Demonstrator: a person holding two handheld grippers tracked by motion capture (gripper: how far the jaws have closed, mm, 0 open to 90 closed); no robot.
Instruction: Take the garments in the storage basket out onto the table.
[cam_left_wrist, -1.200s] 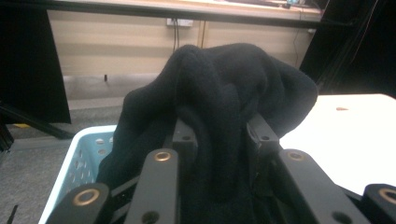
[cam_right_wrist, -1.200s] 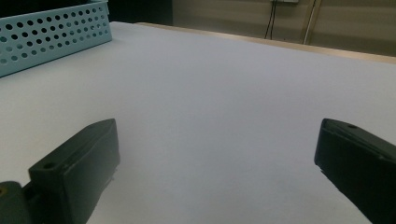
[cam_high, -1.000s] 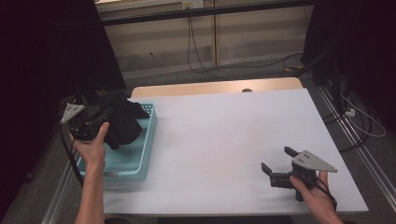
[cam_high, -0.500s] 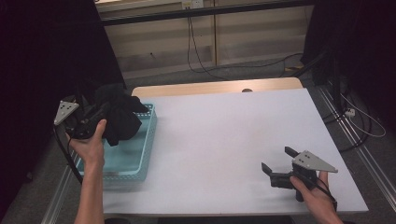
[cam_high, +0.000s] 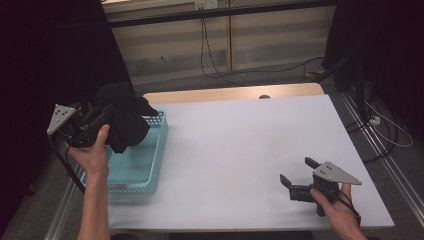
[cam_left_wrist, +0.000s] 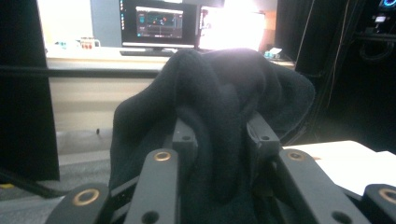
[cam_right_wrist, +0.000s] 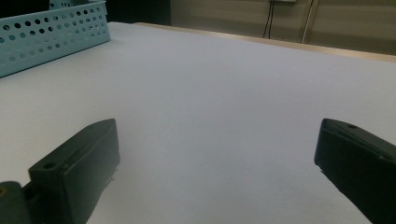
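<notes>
Left tongs (cam_high: 102, 116) clamped on black cloth (cam_high: 125, 120), held above the blue basket (cam_high: 150, 165) at tabletop (cam_high: 240, 150) left edge. Right tongs (cam_high: 296, 176) wide, empty, near front-right corner.

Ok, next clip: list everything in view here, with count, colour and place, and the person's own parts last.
cloth: one, black, bunched, lifted above the basket's far left end
basket: one, light blue, perforated walls, on the table's left edge
table: one, white top with a wooden far edge
cables: several, dark, on the floor and wall beyond the table
monitor: one, lit, across the room in the left gripper view
left gripper: one, black, shut on the cloth
right gripper: one, black, open, low over the table's near right corner
</notes>
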